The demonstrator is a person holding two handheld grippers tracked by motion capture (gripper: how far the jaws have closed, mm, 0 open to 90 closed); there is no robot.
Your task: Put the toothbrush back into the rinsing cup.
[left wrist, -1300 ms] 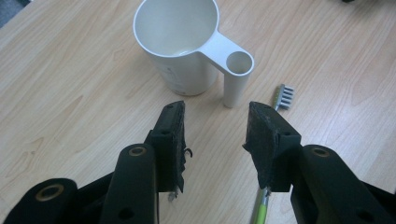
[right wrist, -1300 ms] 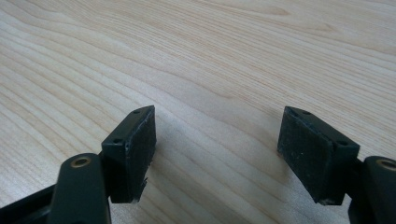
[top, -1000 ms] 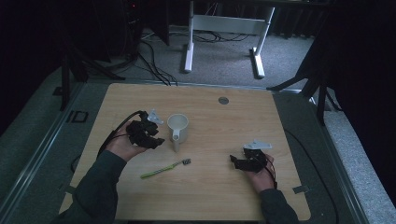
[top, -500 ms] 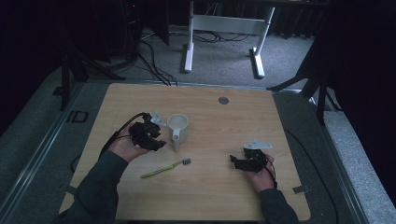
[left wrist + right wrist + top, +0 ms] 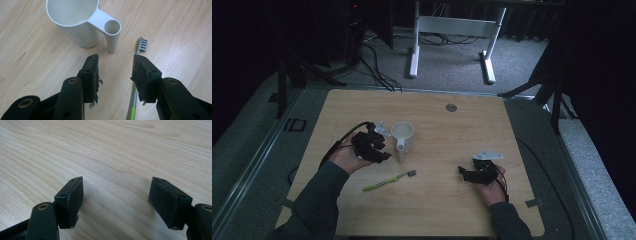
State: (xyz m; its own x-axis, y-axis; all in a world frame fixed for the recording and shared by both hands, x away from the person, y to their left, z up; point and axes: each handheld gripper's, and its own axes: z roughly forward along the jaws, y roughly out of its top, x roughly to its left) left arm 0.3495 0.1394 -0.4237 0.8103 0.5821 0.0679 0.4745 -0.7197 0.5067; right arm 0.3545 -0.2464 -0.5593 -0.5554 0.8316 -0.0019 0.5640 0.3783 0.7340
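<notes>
1. White cup [image 5: 403, 135] stands left of centre on the worktop [image 5: 452, 200]; toothbrush [image 5: 388, 181] lies just nearer.
2. Left gripper [image 5: 115, 67], released, faces the cup handle.
3. Right gripper [image 5: 116, 202], released, hovers near right.

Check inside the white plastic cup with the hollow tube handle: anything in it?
The white plastic cup shows bare white inner wall, nothing in it, but its bottom is out of sight. The hollow tube handle looks empty too.

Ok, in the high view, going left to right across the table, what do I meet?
Left gripper → white cup → green toothbrush's bristle head → right gripper.
</notes>
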